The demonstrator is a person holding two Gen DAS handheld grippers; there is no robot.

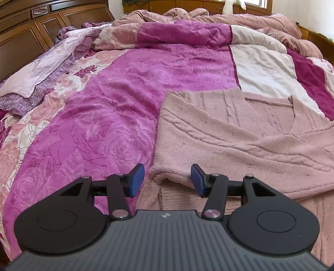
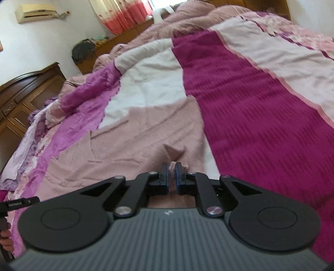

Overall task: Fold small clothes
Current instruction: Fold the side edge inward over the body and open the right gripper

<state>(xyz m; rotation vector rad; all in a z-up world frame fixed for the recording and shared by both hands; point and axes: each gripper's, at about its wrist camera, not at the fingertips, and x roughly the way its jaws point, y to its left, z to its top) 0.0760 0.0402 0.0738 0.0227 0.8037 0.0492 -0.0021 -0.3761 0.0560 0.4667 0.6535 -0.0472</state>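
Note:
A dusty-pink knit sweater (image 1: 240,143) lies partly folded on the bed, a sleeve laid across its body. My left gripper (image 1: 168,180) is open and empty, its blue pads either side of the sweater's lower left corner. In the right wrist view the same sweater (image 2: 133,135) spreads ahead. My right gripper (image 2: 171,177) is shut on a pinched bit of the sweater's fabric, which bunches up just beyond the pads.
The bed is covered by a magenta, pink and white quilt (image 1: 129,87) with rumpled bedding at the far end (image 1: 208,18). A dark wooden headboard (image 1: 27,31) stands at the left. The left gripper's handle (image 2: 18,203) shows at the right view's left edge.

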